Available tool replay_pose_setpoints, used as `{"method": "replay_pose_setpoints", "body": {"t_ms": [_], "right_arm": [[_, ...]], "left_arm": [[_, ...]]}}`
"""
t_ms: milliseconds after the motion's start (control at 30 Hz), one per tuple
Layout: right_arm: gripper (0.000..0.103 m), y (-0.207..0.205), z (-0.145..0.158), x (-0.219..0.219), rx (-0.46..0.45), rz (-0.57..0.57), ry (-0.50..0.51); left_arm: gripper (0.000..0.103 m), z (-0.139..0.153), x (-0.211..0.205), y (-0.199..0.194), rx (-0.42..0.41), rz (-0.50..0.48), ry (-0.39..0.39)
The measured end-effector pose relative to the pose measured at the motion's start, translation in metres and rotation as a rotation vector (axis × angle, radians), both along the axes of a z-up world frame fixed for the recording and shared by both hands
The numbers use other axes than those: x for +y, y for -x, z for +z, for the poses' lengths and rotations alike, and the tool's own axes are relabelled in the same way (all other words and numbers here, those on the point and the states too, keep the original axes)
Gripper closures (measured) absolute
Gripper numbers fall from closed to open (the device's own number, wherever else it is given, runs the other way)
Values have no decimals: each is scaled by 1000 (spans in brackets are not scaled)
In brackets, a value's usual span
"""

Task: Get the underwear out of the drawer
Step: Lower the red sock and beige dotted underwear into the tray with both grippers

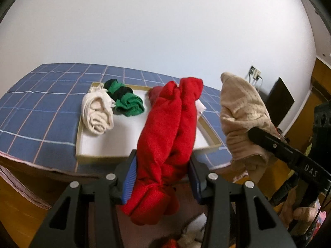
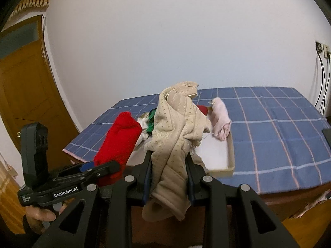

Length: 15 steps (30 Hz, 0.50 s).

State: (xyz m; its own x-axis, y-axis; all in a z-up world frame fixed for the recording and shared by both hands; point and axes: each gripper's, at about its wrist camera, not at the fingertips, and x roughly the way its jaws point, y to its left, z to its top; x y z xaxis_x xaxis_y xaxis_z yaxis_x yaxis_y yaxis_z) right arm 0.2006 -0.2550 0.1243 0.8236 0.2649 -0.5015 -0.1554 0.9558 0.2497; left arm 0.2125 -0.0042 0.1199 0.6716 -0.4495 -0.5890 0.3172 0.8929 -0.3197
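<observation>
My left gripper [image 1: 162, 171] is shut on a rolled red underwear [image 1: 169, 136] and holds it up in front of the table; it also shows in the right wrist view [image 2: 120, 142]. My right gripper [image 2: 168, 171] is shut on a beige underwear [image 2: 175, 136], held in the air to the right of the red one; it also shows in the left wrist view [image 1: 242, 115]. A shallow white tray [image 1: 99, 150] on the table holds a cream roll [image 1: 97, 113] and a green-and-black piece [image 1: 126, 101]. A pale pink piece [image 2: 221, 117] lies at the tray's right side.
The table wears a blue checked cloth [image 1: 41, 103] [image 2: 279, 134]. A white wall stands behind it. A brown wooden door [image 2: 22, 95] is at the left. Cables hang from a wall socket [image 2: 321, 49] at the right. More clothes lie low under my left gripper [image 1: 186, 237].
</observation>
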Motion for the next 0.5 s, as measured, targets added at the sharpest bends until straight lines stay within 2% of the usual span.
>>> {"method": "replay_pose_setpoints", "body": {"t_ms": [367,500], "right_arm": [[73,-76,-5,-12,8,-41,89],[73,-97,-13,-17,21,-64,123]], "left_arm": [[59,2,-22,-61,-5,75,19],[59,-6,-27,-86,29,103,35]]}}
